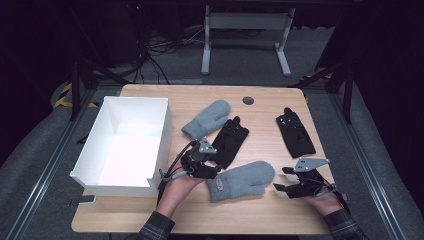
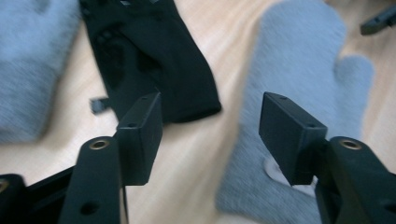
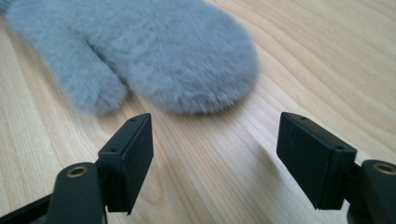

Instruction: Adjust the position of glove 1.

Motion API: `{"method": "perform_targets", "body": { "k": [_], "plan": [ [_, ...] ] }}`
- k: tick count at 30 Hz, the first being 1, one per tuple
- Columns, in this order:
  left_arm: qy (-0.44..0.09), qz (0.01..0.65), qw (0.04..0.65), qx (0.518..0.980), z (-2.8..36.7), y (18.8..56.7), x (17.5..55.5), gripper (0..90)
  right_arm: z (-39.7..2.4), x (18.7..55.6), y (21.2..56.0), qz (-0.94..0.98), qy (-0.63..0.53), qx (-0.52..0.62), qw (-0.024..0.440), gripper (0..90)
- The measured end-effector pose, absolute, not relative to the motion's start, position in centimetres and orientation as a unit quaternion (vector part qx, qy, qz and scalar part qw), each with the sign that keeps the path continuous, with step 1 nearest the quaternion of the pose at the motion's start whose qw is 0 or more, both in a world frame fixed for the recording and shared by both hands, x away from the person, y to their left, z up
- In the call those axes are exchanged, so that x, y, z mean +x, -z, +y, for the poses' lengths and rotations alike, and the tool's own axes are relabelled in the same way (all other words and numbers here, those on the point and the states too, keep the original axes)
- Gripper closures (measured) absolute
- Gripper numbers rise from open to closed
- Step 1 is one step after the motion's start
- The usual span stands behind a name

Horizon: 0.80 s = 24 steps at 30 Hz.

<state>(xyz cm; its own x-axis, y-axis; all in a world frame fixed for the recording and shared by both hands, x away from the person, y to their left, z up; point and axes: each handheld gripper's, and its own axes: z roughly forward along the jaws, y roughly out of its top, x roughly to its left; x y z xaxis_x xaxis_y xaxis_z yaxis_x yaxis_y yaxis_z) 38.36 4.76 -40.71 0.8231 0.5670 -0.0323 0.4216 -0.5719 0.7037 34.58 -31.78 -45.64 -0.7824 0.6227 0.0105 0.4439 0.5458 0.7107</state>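
Near mitten: a fluffy grey wool mitten (image 1: 241, 180) lies flat on the light wooden bench (image 1: 260, 215) at its front middle, between the two hands; its cuff with a small pale label points to the person's left, its rounded tip to the right.
Left claw: the left claw (image 1: 216, 169) sits just beside the cuff end of that mitten; its jaws are spread with only bare bench between them, and the pads press on nothing. In the left gripper view, which is blurred, the far pad looks to overlap the mitten's cuff, though contact cannot be told.
Right claw: the right claw (image 1: 281, 179) hangs low near the mitten's rounded tip, jaws spread wide and nothing between them; the tip lies just ahead of the pads (image 3: 133, 161), apart from them.
Second mitten: a matching grey mitten (image 1: 206, 119) lies farther back, tilted.
Black gloves: one thin black fabric glove (image 1: 229, 141) lies between the two mittens; another (image 1: 295, 132) lies well apart at the right.
Box: an open white box (image 1: 125, 145) stands at the bench's left.
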Motion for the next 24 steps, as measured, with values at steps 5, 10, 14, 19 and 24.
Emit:
{"method": "perform_targets", "body": {
  "k": [5, 10, 14, 19, 24],
  "plan": [
    [-0.115, 0.287, 0.368, 0.877, 4.7, 40.1, 40.2, 39.9, -32.3, 34.7, 46.1, 0.87, -0.361, 0.312, 0.123, 25.8],
    [-0.131, 0.301, 0.36, 0.873, 4.5, 40.0, 42.7, 40.6, -32.6, 34.8, 46.6, 0.867, -0.365, 0.31, 0.135, 22.1],
    [-0.142, 0.313, 0.361, 0.867, 4.4, 39.9, 44.8, 41.7, -32.5, 34.6, 46.9, 0.865, -0.373, 0.304, 0.144, 18.7],
    [-0.155, 0.326, 0.342, 0.867, 4.0, 40.5, 47.6, 42.8, -32.5, 34.6, 46.9, 0.864, -0.374, 0.303, 0.145, 18.6],
    [-0.158, 0.336, 0.328, 0.869, 4.0, 41.1, 49.5, 44.5, -32.5, 34.6, 46.9, 0.865, -0.374, 0.302, 0.144, 18.3]
  ]
}}
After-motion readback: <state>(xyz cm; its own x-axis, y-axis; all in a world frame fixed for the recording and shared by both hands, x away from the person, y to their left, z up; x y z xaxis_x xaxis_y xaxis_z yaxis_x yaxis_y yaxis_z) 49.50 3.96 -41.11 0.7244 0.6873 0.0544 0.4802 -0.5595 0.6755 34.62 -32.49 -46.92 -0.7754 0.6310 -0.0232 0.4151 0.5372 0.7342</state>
